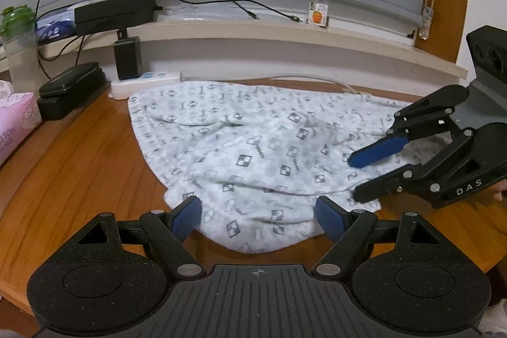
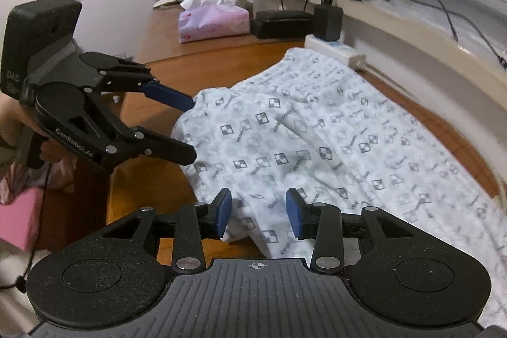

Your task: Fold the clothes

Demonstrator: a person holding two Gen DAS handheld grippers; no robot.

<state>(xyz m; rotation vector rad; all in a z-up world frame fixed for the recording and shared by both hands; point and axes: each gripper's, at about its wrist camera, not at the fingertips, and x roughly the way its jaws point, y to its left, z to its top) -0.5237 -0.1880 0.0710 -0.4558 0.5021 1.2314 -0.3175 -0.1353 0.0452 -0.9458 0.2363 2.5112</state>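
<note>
The left gripper (image 1: pixel 258 219) hovers low over the near edge of the garment (image 1: pixel 253 148), its 2 blue pads wide apart with a rumpled hem lying between them, untouched as far as I can tell. That spread looks chosen to straddle the edge so it can pinch a corner. The garment, white with a grey checked print, lies crumpled and unfolded in the middle of the wooden surface (image 1: pixel 79 154), with a tissue pack (image 1: pixel 16 122) and a black case (image 1: pixel 69 91) pushed off to the left and a power strip (image 1: pixel 142 83) behind it, which leaves room to fold. Further right, the right gripper (image 2: pixel 258 216) is also parted, its pads flanking a bunched corner of the cloth near the surface's edge, probably lining up a matching hold so both corners lift together. Neither gripper is clamped on anything yet.
</note>
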